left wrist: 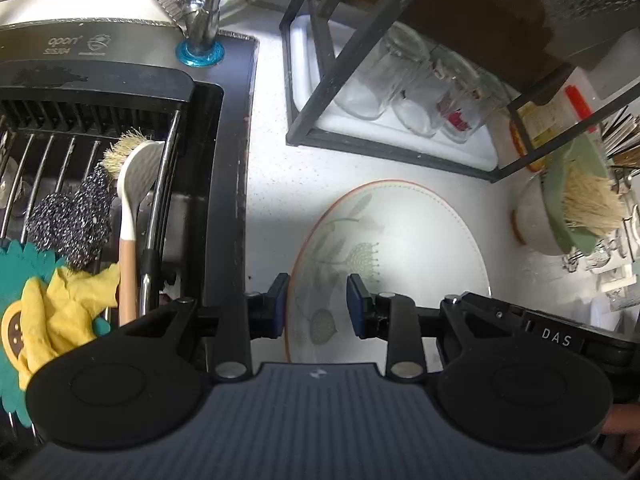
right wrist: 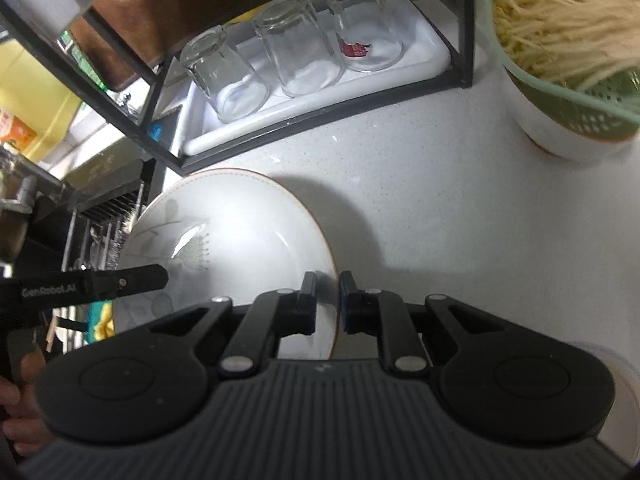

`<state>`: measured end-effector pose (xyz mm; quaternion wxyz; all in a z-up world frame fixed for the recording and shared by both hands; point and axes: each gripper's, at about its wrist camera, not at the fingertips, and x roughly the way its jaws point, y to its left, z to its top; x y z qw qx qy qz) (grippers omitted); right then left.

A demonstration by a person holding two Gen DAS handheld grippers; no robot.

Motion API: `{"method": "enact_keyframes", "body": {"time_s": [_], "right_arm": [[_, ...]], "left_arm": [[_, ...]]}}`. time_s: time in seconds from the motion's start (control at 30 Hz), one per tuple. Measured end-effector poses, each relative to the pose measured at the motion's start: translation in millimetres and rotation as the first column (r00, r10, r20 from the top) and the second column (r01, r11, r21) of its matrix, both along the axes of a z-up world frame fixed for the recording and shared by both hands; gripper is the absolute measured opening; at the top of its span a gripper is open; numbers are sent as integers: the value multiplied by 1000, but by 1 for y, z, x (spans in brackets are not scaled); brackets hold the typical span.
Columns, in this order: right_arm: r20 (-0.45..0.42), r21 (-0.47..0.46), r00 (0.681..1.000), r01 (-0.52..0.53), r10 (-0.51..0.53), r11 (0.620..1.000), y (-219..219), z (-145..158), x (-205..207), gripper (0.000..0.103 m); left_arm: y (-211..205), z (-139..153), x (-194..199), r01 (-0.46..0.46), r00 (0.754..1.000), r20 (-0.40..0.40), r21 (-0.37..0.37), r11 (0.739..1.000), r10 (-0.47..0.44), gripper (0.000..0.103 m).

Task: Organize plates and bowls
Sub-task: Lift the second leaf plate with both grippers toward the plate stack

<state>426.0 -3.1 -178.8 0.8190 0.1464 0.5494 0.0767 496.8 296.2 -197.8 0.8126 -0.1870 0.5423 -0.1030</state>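
A white plate (left wrist: 404, 248) with a leaf pattern and an orange rim is between both grippers above the white counter; it also shows in the right wrist view (right wrist: 240, 224). My left gripper (left wrist: 318, 306) is open with its fingers astride the plate's left rim. My right gripper (right wrist: 328, 304) has its fingers close on either side of the plate's right rim and grips it. The right gripper's body (left wrist: 552, 336) shows in the left wrist view, and the left gripper's finger (right wrist: 120, 282) shows in the right wrist view.
A sink (left wrist: 100, 184) with a rack, scouring balls, a brush and yellow gloves lies to the left. A black shelf frame (right wrist: 320, 120) holds a white tray with three upturned glasses. A white bowl (right wrist: 560, 136) with a green colander of noodles stands at the right.
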Motion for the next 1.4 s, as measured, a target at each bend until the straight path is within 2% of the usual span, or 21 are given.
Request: {"method": "enact_keyframes", "body": {"time_s": [0.17,0.47,0.9,1.0,1.17,1.4], "right_arm": [[31,2,999,-22,22,1000,-1,20,-14,14],[81,26,997,11,-13,1000,-17,61,-45,15],[125,79,988,84,-93,993,-55,87,-97,15],[132,75,984,109,-118,991,-68,90,-106,14],[108,67,982,148,-155,987,-94,86,-117,14],[35,40,988,151,-152,988,-119,63,-129,15]], "left_arm": [[0,19,-15,-15,1000,12,-14,1000,15,35],[-14,61,-40,20,996,83,-34,999,-17,35],[-59,82,-73,74,992,106,-24,997,-71,35],[-74,85,-75,93,991,102,-35,995,-89,35],[-105,82,-76,121,988,93,-12,993,-119,35],[-145,66,-82,151,986,59,65,986,-155,35]]}}
